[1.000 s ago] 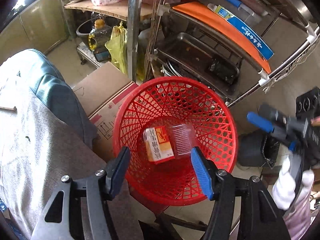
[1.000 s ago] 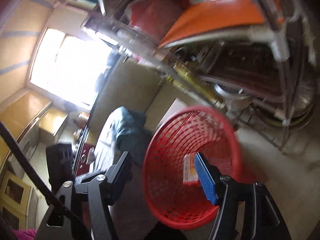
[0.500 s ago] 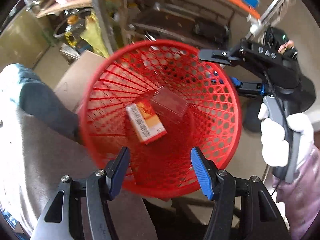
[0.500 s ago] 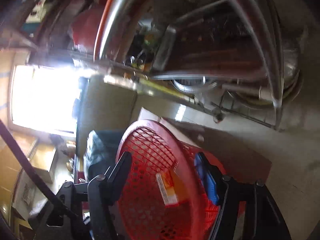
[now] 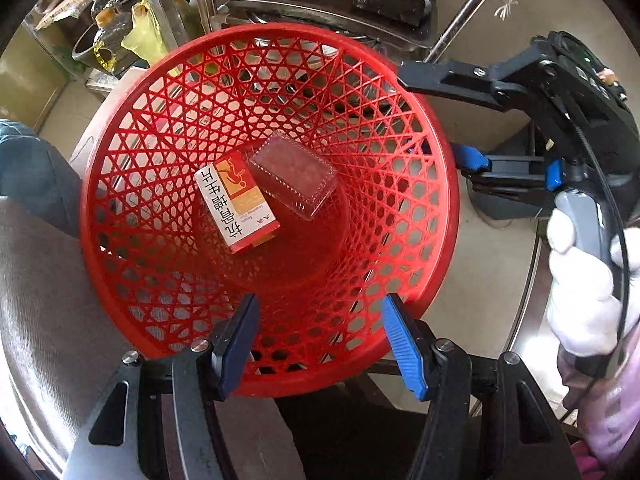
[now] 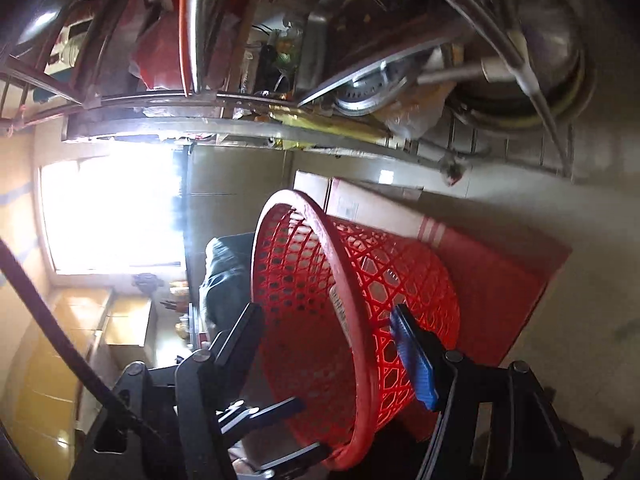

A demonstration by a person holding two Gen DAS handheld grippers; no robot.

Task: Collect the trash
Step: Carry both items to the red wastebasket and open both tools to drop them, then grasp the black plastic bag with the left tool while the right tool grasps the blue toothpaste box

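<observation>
Tongs first: your left tongs (image 5: 318, 344) hang straight down over the red basket (image 5: 436, 184), jaws apart w/ nothing between the pads, and the spread looks unchanged from a sec ago. Your right tongs (image 6: 332, 354) are also parted; in the right wrist view the basket's rim runs between the two fingers, one inside the mesh and the blue pad outside the wall, but the pads don't look pressed on it, so read them as released, not grasping. What changed: both hands have dropped toward the basket over the last sec. In the left wrist view it went from a smaller shape low in frame to filling most of the pic, and the right tongs, earlier off to the side, are now right beside the rim on the far right. The right view has also rolled, so the basket lies sideways in it now. Trash status: the orange-and-white carton (image 5: 236, 204) and the clear plastic clamshell (image 5: 294, 180) lie touching each other on the basket's bottom, same pair as before, only turned in frame bc your wrist turned. No other loose trash shows in either view. So, judging from this, both pieces are already collected, and the right tongs straddling the rim suggest the next step is prob taking hold of the basket itself. Watch the thin mesh wall; it may flex or tip if you clamp one side only.
</observation>
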